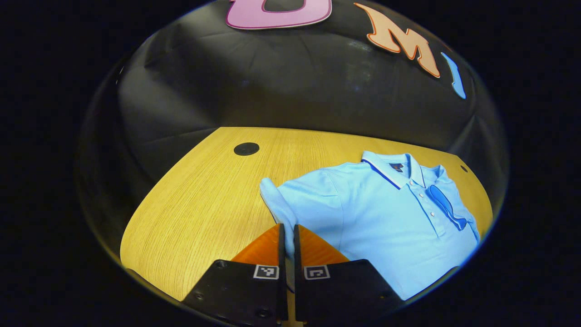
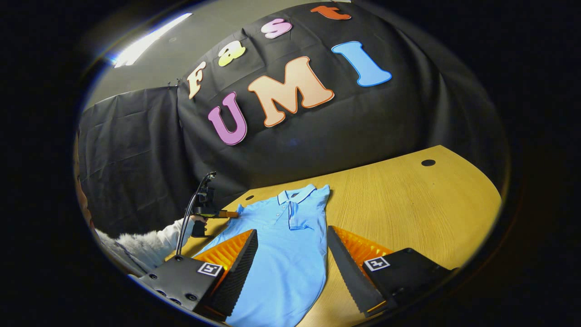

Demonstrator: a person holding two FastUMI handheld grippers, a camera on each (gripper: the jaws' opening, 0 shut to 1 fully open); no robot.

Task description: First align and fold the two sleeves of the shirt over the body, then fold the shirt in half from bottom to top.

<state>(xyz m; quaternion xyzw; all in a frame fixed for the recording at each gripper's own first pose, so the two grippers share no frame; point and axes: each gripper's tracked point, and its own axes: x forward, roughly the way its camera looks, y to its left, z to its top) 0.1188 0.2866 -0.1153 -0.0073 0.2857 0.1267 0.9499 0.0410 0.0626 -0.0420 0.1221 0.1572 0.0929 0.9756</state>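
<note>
Left gripper (image 1: 287, 229): fingers nearly pressed together, a thin fold of the shirt's sleeve (image 1: 277, 202) pinched in the narrow slit between them, at the sleeve's outer edge. In the right gripper view the same gripper (image 2: 231, 214) shows farther off at the shirt's shoulder, held by a hand (image 2: 198, 219) coming out of a pale fuzzy sleeve, with a cable rising from its body.

Right gripper (image 2: 292, 236): fingers spread wide, one on each side of the shirt's lower body, hanging above the cloth; whether the tips touch the fabric I cannot tell. It holds nothing.

Surface: a light wood-grain desk (image 1: 195, 200) with a curved far edge and small round black grommet caps, one (image 1: 246, 148) near the back edge in the left gripper view, another (image 2: 428, 162) at the far corner in the right gripper view. Black cloth wall behind the desk; a strip of ceiling light (image 2: 150, 40) above it at upper left in the right gripper view.

Shirt (image 2: 286, 245): light blue polo, lying flat, front up, buttons showing. Collar (image 2: 297, 195) points toward the back wall, hem toward the right gripper, so its long axis runs front to back across the desk. Its far sleeve looks already folded in over the chest (image 1: 447, 206).
</note>
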